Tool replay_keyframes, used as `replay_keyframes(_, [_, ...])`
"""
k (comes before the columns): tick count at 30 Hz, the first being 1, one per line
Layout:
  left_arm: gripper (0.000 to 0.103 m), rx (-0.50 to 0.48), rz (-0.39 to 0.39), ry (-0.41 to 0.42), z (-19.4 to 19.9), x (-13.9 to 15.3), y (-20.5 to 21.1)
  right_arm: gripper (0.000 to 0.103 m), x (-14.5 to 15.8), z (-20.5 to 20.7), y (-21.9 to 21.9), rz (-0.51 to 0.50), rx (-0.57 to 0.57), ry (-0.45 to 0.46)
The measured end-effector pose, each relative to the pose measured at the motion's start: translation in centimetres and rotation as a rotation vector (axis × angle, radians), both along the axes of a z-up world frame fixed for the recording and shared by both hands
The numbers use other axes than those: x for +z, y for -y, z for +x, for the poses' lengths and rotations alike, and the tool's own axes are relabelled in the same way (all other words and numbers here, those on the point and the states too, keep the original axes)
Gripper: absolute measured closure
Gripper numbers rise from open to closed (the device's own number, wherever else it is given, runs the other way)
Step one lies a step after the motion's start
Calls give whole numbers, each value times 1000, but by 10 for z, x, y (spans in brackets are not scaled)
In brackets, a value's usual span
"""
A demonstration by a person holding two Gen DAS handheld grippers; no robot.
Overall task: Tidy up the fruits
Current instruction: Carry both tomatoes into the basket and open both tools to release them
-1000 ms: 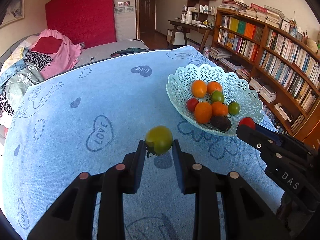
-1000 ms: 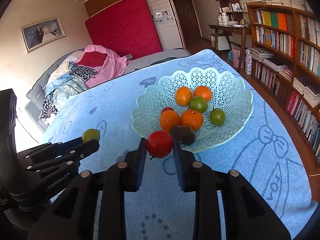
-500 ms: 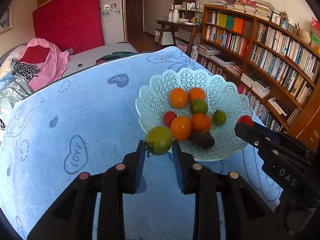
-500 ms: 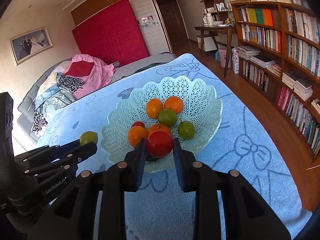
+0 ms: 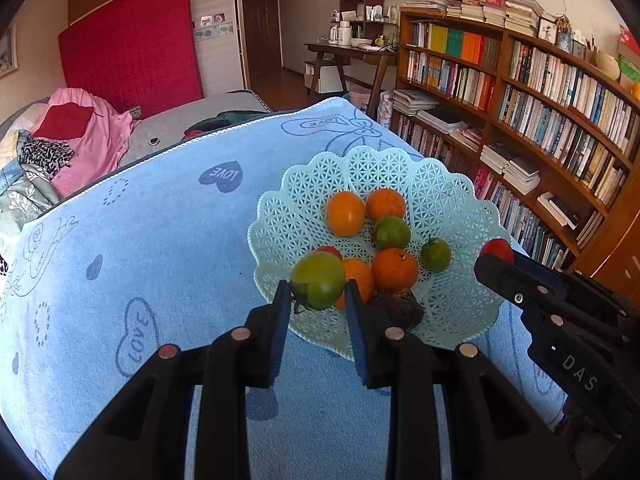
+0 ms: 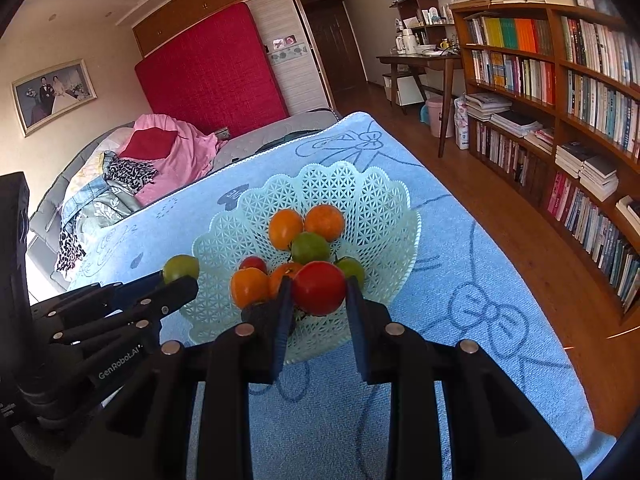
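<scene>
- Left hand-held gripper (image 5: 318,300), lower centre of the left wrist view: fingers pinching a green tomato (image 5: 318,280), one on each side. The tomato shows a dark stalk at its lower left.
- In that view the green tomato sits in front of the near left rim of the basket (image 5: 280,236), overlapping the fruit behind it.
- Right hand-held gripper (image 6: 318,304), lower centre of the right wrist view: fingers clamped on a red tomato (image 6: 319,288), held in front of the basket's near half.
- The basket is a pale mint lattice dish with a scalloped rim, standing on a table covered by a light blue cloth (image 5: 140,240) printed with hearts, bows and the word LOVE.
- Inside the basket, left wrist view: two orange fruits (image 5: 346,214) side by side at the back, a green one (image 5: 392,233) just in front of them, a smaller green one (image 5: 436,255) to the right, another orange fruit (image 5: 394,270) in the middle, a small red one partly hidden behind the held green tomato, and a dark wrinkled fruit (image 5: 400,308) at the near edge.
- Each view shows the other gripper at its side: the right one with its red tomato at the right edge of the left wrist view, the left one with its green tomato at the left of the right wrist view.
- Background: bookshelf (image 6: 560,100) along the right, red panel (image 6: 208,68) on the far wall, bed with heaped clothes at left.
</scene>
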State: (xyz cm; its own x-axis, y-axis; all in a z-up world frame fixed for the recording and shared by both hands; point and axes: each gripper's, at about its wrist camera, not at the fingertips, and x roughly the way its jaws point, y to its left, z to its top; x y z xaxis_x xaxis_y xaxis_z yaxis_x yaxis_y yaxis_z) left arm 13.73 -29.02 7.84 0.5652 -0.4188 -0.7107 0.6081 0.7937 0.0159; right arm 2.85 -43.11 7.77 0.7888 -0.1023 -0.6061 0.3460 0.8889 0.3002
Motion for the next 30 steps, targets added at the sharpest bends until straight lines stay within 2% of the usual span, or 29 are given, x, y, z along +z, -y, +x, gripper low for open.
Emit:
replay_keyframes(15, [74, -14, -24, 15, 5, 3, 5, 75, -4, 6, 4, -6, -9, -8])
replay_keyframes(16, [69, -16, -28, 19, 5, 4, 4, 75, -4, 6, 4, -6, -12, -8])
replay_keyframes(17, [53, -13, -30, 22, 5, 4, 3, 75, -5, 6, 5, -1, -15, -7])
replay_keyframes(19, [42, 5, -36, 33, 6, 5, 0, 75, -6, 5, 6, 7, -22, -8])
replay_keyframes(23, [42, 17, -33, 21, 9, 3, -4, 75, -7, 4, 8, 14, -26, -9])
replay_keyframes(25, [41, 21, -33, 17, 9, 2, -6, 71, -6, 2, 7, 12, -25, -3])
replay_keyframes(30, [35, 42, -39, 10, 9, 2, -13, 69, -3, -1, 5, 7, -28, 5])
